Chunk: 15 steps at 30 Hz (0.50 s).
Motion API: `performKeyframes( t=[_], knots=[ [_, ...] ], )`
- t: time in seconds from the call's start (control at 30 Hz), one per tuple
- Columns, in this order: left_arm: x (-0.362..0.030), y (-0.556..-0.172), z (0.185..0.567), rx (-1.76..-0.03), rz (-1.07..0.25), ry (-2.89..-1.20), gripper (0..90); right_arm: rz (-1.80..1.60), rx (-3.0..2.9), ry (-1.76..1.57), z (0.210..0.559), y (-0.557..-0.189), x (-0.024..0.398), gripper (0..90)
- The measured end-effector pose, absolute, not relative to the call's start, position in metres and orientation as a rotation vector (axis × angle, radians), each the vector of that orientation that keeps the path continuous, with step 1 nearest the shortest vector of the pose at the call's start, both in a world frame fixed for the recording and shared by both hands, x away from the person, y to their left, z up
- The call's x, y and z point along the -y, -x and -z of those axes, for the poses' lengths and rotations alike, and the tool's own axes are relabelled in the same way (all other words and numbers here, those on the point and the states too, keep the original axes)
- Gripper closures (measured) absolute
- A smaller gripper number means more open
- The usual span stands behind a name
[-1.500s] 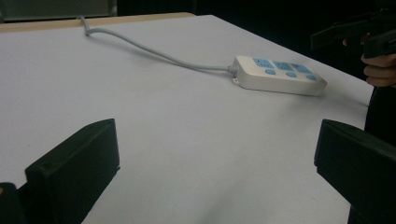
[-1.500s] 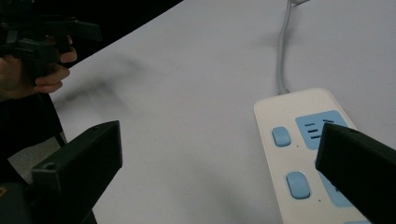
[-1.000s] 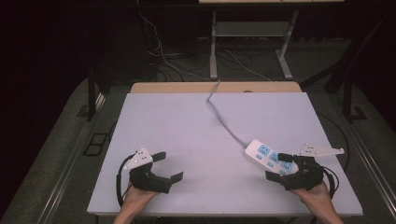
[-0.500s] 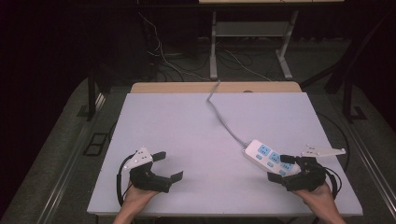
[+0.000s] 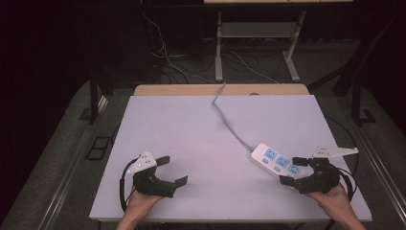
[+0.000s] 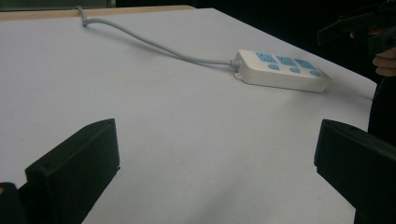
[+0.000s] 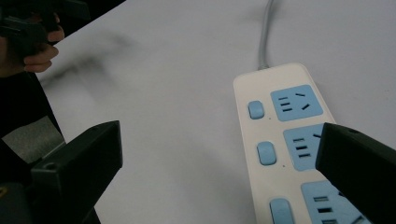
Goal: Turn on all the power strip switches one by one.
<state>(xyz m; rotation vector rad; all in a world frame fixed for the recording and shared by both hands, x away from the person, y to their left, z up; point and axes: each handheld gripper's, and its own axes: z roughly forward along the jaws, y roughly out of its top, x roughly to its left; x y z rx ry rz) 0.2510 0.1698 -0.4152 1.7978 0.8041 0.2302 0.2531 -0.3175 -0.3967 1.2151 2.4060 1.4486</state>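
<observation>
A white power strip with blue sockets and blue switches lies on the white table at the right; its grey cable runs to the far edge. My right gripper is open right at the strip's near end, one jaw over the sockets in the right gripper view, where the power strip is close. My left gripper is open at the near left, holding nothing. In the left gripper view the power strip and its cable lie far ahead.
A wooden strip borders the table's far edge. Beyond it are a desk frame and loose floor cables. The other hand's gripper is at the top right of the left gripper view.
The right gripper has crept slightly nearer the power strip's end. The left gripper has not moved.
</observation>
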Motion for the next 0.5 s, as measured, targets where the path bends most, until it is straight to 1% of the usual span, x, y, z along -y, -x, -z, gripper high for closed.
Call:
performKeyframes(
  t=[0.5],
  knots=[
    [-0.1688, -0.2511, 0.4163, -0.809, -0.224, -1.799, 0.0, -1.309, -2.494, -1.196, 0.3887, -0.2617, 0.3275, 0.6]
  ],
)
